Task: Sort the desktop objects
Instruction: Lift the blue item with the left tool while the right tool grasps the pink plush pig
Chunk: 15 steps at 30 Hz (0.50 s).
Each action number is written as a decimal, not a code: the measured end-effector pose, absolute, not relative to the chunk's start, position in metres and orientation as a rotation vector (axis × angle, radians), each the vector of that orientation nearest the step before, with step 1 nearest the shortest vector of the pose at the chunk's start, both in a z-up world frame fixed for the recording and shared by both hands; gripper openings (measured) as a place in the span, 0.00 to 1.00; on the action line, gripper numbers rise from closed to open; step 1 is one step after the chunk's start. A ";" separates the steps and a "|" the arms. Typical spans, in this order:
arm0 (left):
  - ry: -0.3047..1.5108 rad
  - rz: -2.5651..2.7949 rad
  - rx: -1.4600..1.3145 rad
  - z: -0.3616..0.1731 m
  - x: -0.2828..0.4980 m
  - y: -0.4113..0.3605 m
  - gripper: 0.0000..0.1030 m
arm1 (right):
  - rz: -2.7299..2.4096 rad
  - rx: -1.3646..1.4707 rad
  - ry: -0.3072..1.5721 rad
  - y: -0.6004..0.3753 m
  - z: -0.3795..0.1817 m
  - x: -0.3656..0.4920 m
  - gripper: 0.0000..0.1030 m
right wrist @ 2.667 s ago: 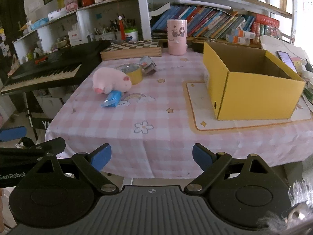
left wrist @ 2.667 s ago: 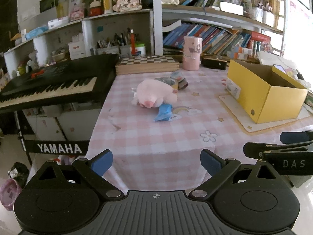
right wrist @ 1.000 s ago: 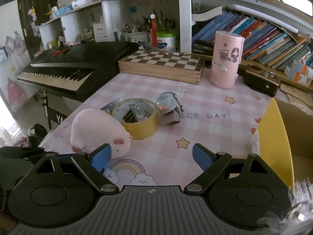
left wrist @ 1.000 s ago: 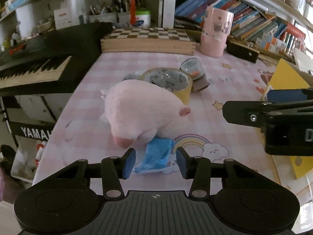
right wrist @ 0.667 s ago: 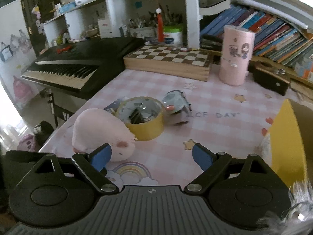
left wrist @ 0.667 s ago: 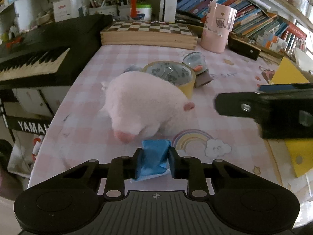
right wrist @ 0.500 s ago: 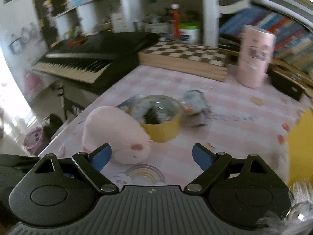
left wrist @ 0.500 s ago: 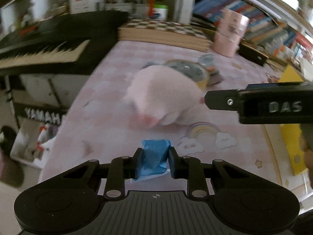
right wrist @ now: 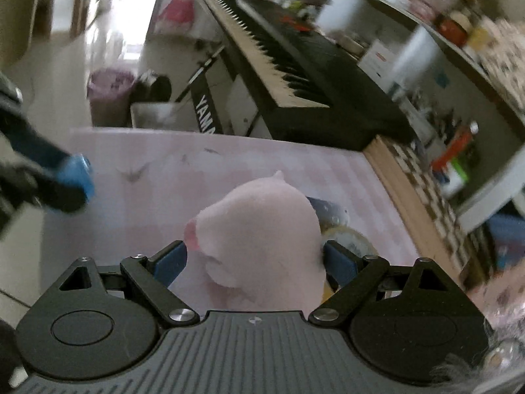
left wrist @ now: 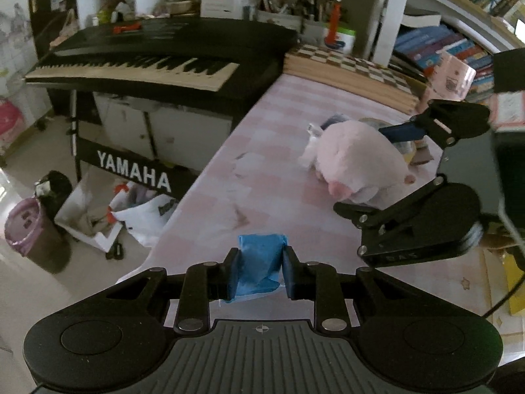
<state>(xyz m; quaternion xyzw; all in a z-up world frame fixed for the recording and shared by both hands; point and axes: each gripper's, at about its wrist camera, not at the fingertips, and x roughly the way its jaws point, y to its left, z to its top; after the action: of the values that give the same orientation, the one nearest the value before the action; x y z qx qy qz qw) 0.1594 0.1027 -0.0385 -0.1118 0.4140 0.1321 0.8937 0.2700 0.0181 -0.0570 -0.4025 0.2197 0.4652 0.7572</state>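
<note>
My left gripper (left wrist: 259, 262) is shut on a soft blue packet (left wrist: 261, 256), held above the pink checked tablecloth (left wrist: 279, 151) near its left edge. The right wrist view shows that packet (right wrist: 77, 174) at the far left, blurred. A pink plush pig (right wrist: 262, 239) lies on the cloth. My right gripper (right wrist: 254, 261) is rolled onto its side around it, and its jaws are closing with the plush between the blue pads (right wrist: 170, 262). In the left wrist view the right gripper (left wrist: 361, 169) brackets the plush pig (left wrist: 357, 161) from above and below.
A yellow tape roll (right wrist: 347, 239) sits right behind the plush. Beyond it lie a chessboard (left wrist: 354, 69) and a pink cup (left wrist: 454, 75). A black Yamaha keyboard (left wrist: 157, 55) stands left of the table. A bin (left wrist: 29, 229) and bags are on the floor below the edge.
The left gripper shut on the blue packet and carried it back from the plush toward the table edge. The right gripper rolled over and came down around the plush.
</note>
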 end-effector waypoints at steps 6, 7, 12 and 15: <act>0.845 0.279 -0.235 -0.036 0.153 0.104 0.24 | 0.962 -0.923 0.463 0.027 -0.067 0.278 0.63; 0.841 0.275 -0.234 -0.035 0.153 0.103 0.24 | 0.956 -0.904 0.468 0.026 -0.064 0.279 0.62; 0.815 0.252 -0.227 -0.029 0.152 0.103 0.24 | 0.916 -0.725 0.526 0.008 -0.040 0.279 0.61; 0.798 0.230 -0.223 -0.025 0.151 0.102 0.24 | 0.877 -0.605 0.594 -0.005 -0.028 0.278 0.61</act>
<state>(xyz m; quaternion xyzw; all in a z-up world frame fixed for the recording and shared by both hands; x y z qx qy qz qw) 0.1506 0.1021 -0.0245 -0.1081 0.3870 0.1114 0.9089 0.2778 -0.0053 -0.0281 -0.2843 0.2790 0.4118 0.8196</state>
